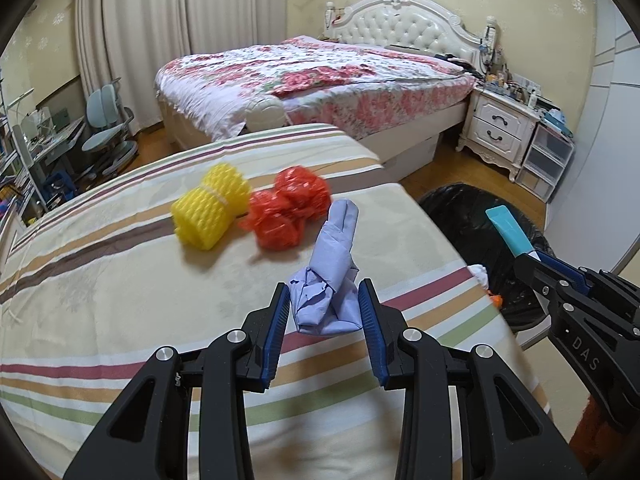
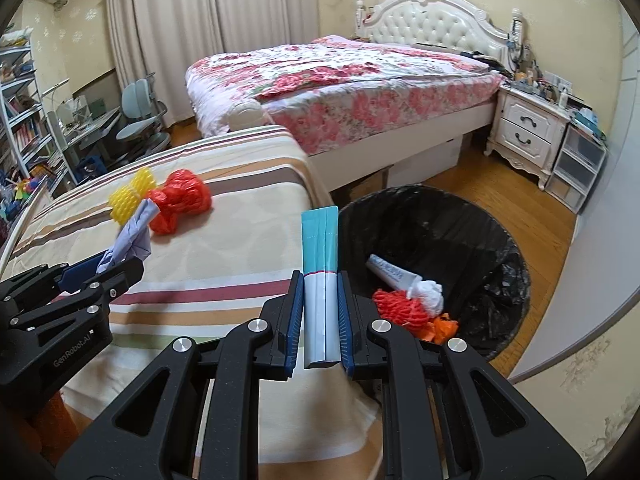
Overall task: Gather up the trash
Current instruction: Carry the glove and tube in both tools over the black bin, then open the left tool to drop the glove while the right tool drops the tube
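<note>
Roughly halfway: bin (image 2: 500, 240) at my 2 o'clock already has a tube, red net, wad etc. My left gripper (image 1: 324, 306) clamps lilac paper (image 1: 328, 272), right gripper (image 2: 320, 308) pinches teal tube (image 2: 320, 248). Yellow net (image 1: 210, 210) & red bag (image 1: 290, 212) wait on table (image 1: 120, 280), 11 o'clock.

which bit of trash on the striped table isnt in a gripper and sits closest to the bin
The red plastic bag. It lies loose on the striped table, between the yellow foam net and the black bin; the net lies farther away.
</note>
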{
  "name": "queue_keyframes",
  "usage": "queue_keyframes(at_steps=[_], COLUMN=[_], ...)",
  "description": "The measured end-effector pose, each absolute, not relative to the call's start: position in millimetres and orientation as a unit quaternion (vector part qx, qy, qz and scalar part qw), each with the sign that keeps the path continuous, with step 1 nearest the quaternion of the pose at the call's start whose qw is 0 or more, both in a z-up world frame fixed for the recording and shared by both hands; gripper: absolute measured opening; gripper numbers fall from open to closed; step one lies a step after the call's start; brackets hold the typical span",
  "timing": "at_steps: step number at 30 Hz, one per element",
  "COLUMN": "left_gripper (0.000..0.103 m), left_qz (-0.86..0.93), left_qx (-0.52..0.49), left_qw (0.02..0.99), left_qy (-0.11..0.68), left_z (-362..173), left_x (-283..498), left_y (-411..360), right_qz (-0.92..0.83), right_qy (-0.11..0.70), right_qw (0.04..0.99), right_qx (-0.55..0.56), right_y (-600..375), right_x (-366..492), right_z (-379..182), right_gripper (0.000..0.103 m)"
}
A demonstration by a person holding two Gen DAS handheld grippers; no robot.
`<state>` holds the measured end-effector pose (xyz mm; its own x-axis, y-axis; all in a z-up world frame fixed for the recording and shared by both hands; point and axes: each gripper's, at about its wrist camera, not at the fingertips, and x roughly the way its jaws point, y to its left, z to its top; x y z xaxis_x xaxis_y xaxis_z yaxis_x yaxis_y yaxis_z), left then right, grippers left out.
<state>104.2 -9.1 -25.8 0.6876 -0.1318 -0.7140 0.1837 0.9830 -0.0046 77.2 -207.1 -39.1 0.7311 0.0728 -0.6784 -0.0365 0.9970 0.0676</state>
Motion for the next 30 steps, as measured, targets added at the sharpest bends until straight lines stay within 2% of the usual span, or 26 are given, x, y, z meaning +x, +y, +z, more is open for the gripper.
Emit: queue_keyframes(at_steps=[15, 30], left_gripper=[0.036, 0.036], left_qz=[-0.139, -0.148], left_qx=[0.063, 0.077], left_qw=[0.918, 0.915], left_qy=[0.366, 0.366], left_z=[-24, -33], left_x=[120, 157], left_y=[-86, -131], right_qz=[-0.032, -0.062], right_qy=[0.348, 0.352], right_qw=[0.936, 0.932], right_qx=[0.046, 0.065], right_y=[-269, -308], right_x=[89, 118], right_z=[-36, -46], right_gripper=[0.016, 0.017])
